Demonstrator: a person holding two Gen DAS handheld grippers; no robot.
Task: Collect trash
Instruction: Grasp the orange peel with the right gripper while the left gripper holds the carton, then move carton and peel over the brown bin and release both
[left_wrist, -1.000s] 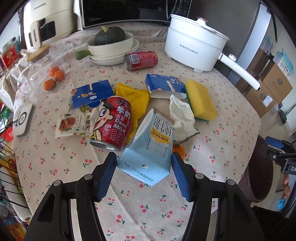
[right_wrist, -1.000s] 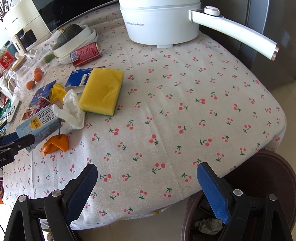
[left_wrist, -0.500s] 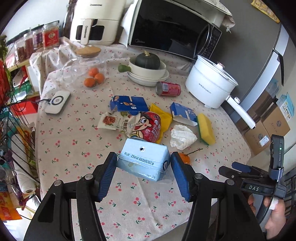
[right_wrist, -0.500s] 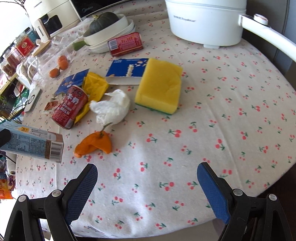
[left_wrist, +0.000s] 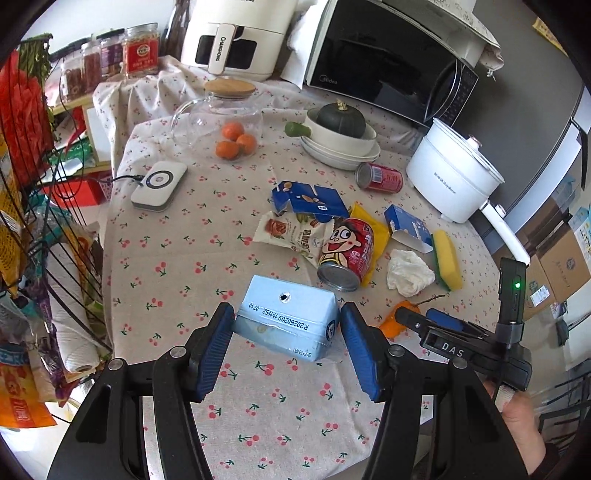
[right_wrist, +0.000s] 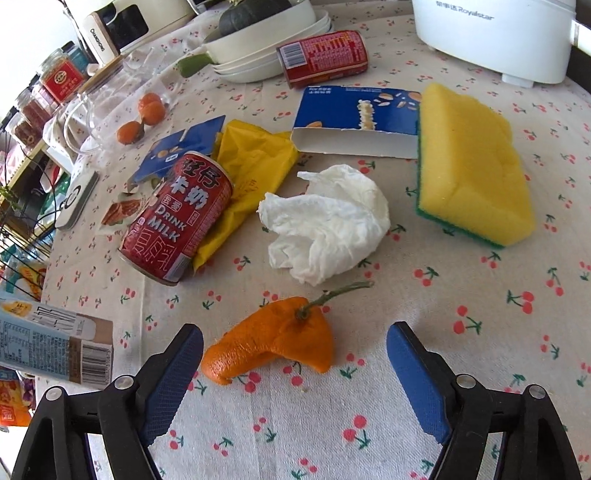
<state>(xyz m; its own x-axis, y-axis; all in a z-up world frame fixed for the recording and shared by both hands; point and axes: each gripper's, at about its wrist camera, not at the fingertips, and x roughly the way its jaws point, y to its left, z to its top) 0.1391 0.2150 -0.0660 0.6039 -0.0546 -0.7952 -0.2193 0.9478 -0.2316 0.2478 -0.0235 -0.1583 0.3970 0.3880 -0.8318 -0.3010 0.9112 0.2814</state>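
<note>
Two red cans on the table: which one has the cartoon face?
The larger red milk can, on its side against the yellow wrapper. The smaller red can by the stacked white dishes shows none.

The left gripper (left_wrist: 287, 343) clamps a pale blue milk carton (left_wrist: 286, 322) above the cherry-print tablecloth (left_wrist: 177, 258), just in front of the red milk can (left_wrist: 347, 254).

My left gripper (left_wrist: 287, 354) black-framed with ribbed blue pads and silver screws, my right gripper (right_wrist: 294, 373) matching, white "DAS" lettering and a green light on its body, bare skin of my right hand (left_wrist: 517, 421)
</note>
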